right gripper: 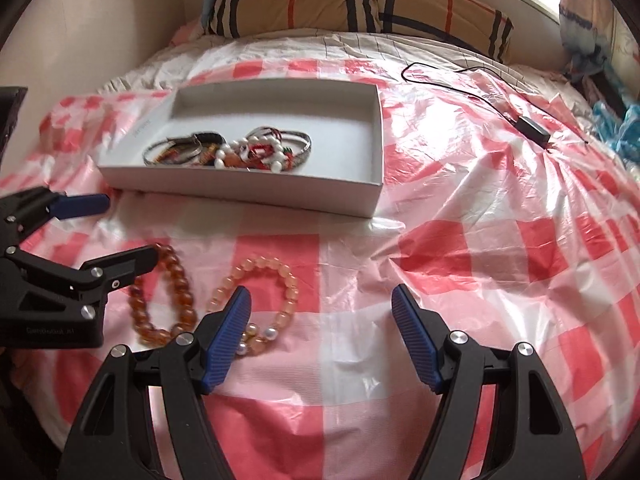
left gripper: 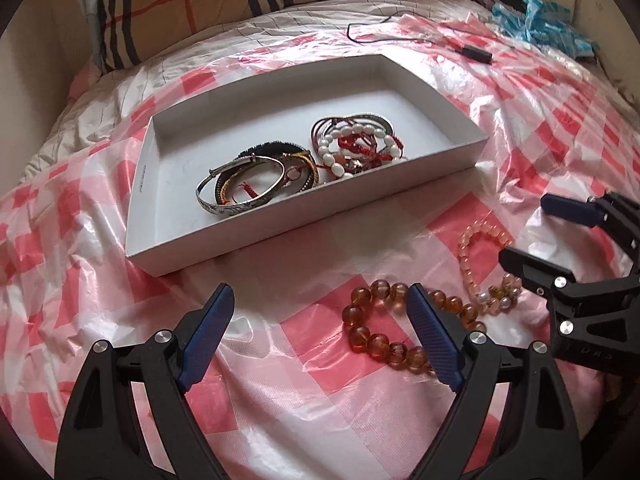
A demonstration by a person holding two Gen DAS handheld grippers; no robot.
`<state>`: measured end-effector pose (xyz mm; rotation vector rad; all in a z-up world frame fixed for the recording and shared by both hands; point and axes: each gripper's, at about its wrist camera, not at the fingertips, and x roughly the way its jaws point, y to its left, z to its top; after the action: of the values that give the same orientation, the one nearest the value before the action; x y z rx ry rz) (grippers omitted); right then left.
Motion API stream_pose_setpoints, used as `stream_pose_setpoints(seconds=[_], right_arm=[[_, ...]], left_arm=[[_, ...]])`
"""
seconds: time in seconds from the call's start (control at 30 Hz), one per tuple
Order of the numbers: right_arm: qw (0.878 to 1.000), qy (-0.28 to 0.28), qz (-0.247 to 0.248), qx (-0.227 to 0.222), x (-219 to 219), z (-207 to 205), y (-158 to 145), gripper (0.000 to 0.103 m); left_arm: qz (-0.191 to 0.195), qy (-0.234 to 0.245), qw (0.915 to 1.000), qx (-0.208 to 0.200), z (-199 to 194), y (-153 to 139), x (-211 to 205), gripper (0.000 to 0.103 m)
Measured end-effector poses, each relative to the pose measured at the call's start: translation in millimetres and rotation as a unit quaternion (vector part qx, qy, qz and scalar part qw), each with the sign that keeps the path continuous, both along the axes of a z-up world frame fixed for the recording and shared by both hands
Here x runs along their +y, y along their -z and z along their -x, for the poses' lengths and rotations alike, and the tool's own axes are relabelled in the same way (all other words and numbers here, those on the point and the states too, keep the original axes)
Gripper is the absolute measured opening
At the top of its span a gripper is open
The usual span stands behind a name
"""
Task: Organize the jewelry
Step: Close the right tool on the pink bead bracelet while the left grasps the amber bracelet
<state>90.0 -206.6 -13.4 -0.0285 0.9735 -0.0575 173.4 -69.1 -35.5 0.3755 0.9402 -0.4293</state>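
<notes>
Both the left hand-held gripper and right hand-held gripper hang open and empty over the bed, probably to collect the amber bracelet and pink bracelet just ahead for the box beyond.

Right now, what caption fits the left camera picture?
Open left tongs hover beside dark amber round-bead bracelet near white cardboard tray.
</notes>
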Motion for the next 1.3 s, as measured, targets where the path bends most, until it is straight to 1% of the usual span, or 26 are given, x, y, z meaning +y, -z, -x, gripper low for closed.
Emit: stream_pose_setpoints(seconds=[0.07,0.1,0.2,0.3,0.4,0.47,0.5,0.57,0.6,0.63,0.67,0.7,0.73,0.77,0.87,0.9,0.93,0.97,1.0,1.07,1.1,1.13,1.2,1.23,1.27,1.3], right_arm=[[1.000,-0.007,0.019,0.009,5,-4,6,0.070],[0.999,-0.014,0.029,0.010,9,-5,7,0.070],[0.998,-0.050,0.048,0.004,24,-3,7,0.070],[0.997,-0.075,0.010,0.000,25,0,2,0.070],[0.998,-0.054,-0.013,-0.007,15,-1,-2,0.070],[0.999,-0.044,-0.018,-0.001,13,-4,0,0.070],[0.999,-0.046,-0.016,0.001,15,-5,1,0.070],[0.998,-0.060,-0.002,-0.002,24,-7,1,0.069],[0.998,-0.069,0.004,-0.004,28,-6,2,0.067],[0.997,-0.083,0.009,-0.001,34,-7,3,0.059],[0.996,-0.092,0.008,0.005,37,-6,5,0.047],[0.995,-0.104,-0.007,0.012,38,-6,7,0.041],[0.992,-0.117,-0.033,0.015,39,-6,6,0.031],[0.991,-0.125,-0.051,0.016,39,-5,5,0.025],[0.992,-0.116,-0.049,0.010,37,-4,3,0.025],[0.993,-0.108,-0.046,0.010,35,-4,3,0.028],[0.994,-0.100,-0.044,0.011,33,-6,4,0.041],[0.994,-0.098,-0.046,0.013,32,-6,5,0.045],[0.994,-0.099,-0.044,0.017,34,-8,6,0.045],[0.994,-0.105,-0.034,0.021,38,-8,9,0.045],[0.994,-0.108,-0.030,0.021,39,-9,10,0.045],[0.993,-0.110,-0.029,0.021,39,-9,11,0.044],[0.992,-0.116,-0.038,0.023,39,-10,12,0.029],[0.992,-0.117,-0.043,0.024,39,-10,12,0.013],[0.991,-0.118,-0.057,0.027,37,-10,12,0.009],[0.990,-0.115,-0.074,0.029,33,-10,12,0.009]], left_arm=[[-0.034,0.002,0.9993,-0.011,2,10,-3,0.084],[-0.038,0.001,0.9991,-0.019,3,10,-3,0.086],[-0.082,-0.029,0.9948,-0.052,1,7,3,0.087],[-0.103,-0.055,0.9914,-0.058,-4,6,14,0.087],[-0.109,-0.055,0.9910,-0.055,-4,2,18,0.087],[-0.112,-0.049,0.9909,-0.057,-3,3,16,0.087],[-0.109,-0.042,0.9915,-0.058,-1,3,13,0.087],[-0.094,-0.020,0.9940,-0.052,3,4,7,0.081],[-0.087,-0.010,0.9951,-0.047,6,4,4,0.071],[-0.082,-0.002,0.9957,-0.043,6,7,2,0.059],[-0.070,0.009,0.9971,-0.030,8,6,1,0.051],[-0.054,0.016,0.9983,-0.012,8,6,1,0.031],[-0.036,0.019,0.9991,0.008,8,5,2,0.018],[-0.030,0.019,0.9993,0.015,9,4,3,0.016],[-0.021,0.021,0.9994,0.021,11,1,7,0.015],[-0.013,0.018,0.9995,0.025,10,0,9,0.015],[-0.006,0.015,0.9995,0.028,9,0,11,0.015],[-0.002,0.012,0.9995,0.028,8,-1,13,0.016],[0.000,0.006,0.9996,0.027,6,0,14,0.021],[0.000,0.000,0.9998,0.019,4,1,14,0.037],[0.000,-0.004,0.9999,0.014,3,1,14,0.050],[0.000,-0.006,0.9999,0.009,1,1,15,0.053],[0.003,-0.008,0.9999,0.009,-1,5,14,0.053],[0.006,-0.008,0.9999,0.010,-2,8,14,0.049],[0.011,-0.005,0.9998,0.013,-2,9,13,0.041],[0.025,0.003,0.9992,0.030,-3,9,12,0.020]])
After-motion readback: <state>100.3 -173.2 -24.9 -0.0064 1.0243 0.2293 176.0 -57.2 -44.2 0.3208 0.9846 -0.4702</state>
